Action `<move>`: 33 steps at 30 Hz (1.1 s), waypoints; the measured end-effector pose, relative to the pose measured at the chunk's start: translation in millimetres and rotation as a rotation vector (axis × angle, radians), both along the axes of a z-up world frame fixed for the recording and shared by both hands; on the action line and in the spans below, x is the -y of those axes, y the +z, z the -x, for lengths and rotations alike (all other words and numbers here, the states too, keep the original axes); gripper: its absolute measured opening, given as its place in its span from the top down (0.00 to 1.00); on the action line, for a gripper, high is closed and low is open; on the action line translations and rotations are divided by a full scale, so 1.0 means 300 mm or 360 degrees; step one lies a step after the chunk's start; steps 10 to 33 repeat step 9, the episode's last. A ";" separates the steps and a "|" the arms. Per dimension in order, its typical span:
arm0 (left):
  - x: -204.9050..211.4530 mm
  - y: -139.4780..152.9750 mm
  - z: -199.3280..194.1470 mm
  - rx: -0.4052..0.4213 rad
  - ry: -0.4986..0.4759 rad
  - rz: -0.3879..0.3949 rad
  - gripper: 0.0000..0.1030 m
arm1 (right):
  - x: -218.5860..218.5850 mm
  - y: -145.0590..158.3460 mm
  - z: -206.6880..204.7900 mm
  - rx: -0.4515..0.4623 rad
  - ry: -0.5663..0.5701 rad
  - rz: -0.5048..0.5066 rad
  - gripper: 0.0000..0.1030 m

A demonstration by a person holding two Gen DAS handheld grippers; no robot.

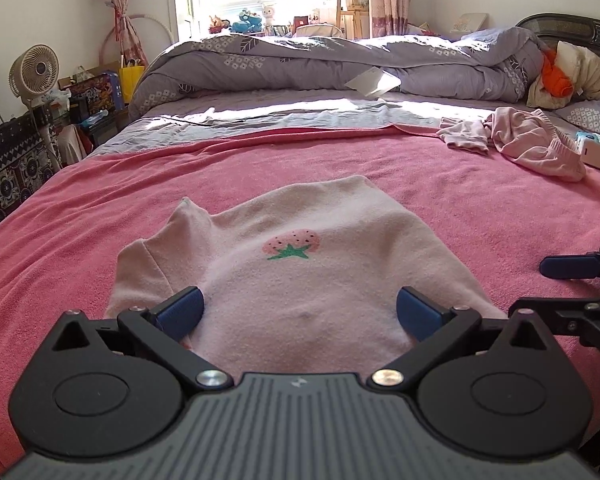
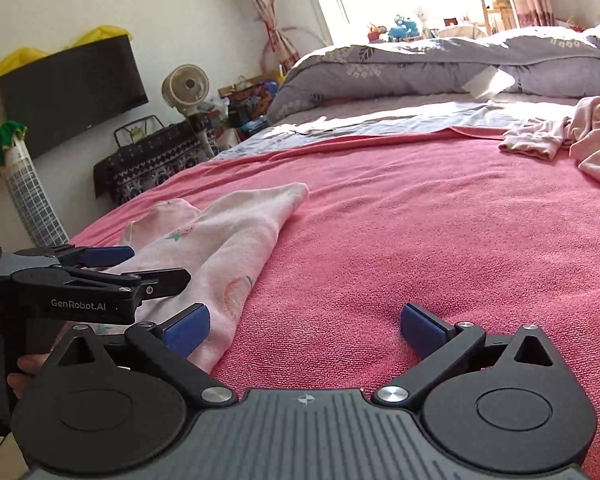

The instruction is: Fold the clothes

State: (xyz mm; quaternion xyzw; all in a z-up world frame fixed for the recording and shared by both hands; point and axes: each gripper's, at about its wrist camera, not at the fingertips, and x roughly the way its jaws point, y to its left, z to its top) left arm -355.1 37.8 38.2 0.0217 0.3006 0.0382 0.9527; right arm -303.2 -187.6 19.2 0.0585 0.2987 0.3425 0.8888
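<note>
I hold two grippers over a bed spread with a pink blanket (image 1: 380, 168). The pale pink top with a strawberry print (image 1: 296, 264) lies on that blanket directly ahead of my left gripper (image 1: 300, 312), its near edge running under and between the left fingers (image 1: 180, 312), which stand wide apart and press on nothing. The garment's long axis runs away from me, from the near edge at the left gripper to its far, narrower end; one side appears already turned in, judging by the layered fold at its left edge. My right gripper (image 2: 304, 326) also has its fingers fully apart, with only bare blanket between them; the top lies to its left, its nearest edge just beside the right gripper's left finger (image 2: 188, 328). The left gripper is therefore the nearer to the garment, centred on it, while the right stands off its right flank. Judgement: the next fold turns on the near edge, which both grippers can reach. A second, crumpled pink garment (image 1: 528, 140) lies well apart at the far right, not yet folded.
</note>
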 end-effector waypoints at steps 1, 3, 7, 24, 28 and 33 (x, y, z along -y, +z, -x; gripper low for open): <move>0.000 0.000 0.000 0.0004 0.0000 0.0001 0.00 | -0.004 -0.002 0.002 0.0009 0.0000 0.0008 0.00; -0.001 -0.002 0.004 0.0018 0.0003 0.0008 0.00 | -0.004 -0.006 0.002 0.0018 0.0002 0.0003 0.00; 0.006 -0.001 0.010 0.0043 0.0010 -0.0010 0.00 | 0.006 -0.014 -0.003 0.0025 0.0010 -0.0024 0.00; 0.011 0.009 0.012 0.0054 0.0012 -0.0027 0.00 | 0.006 -0.013 -0.004 0.0033 0.0014 -0.0024 0.00; 0.011 0.009 0.012 0.0054 0.0012 -0.0027 0.00 | 0.006 -0.013 -0.004 0.0033 0.0014 -0.0024 0.00; 0.011 0.009 0.012 0.0054 0.0012 -0.0027 0.00 | 0.006 -0.013 -0.004 0.0033 0.0014 -0.0024 0.00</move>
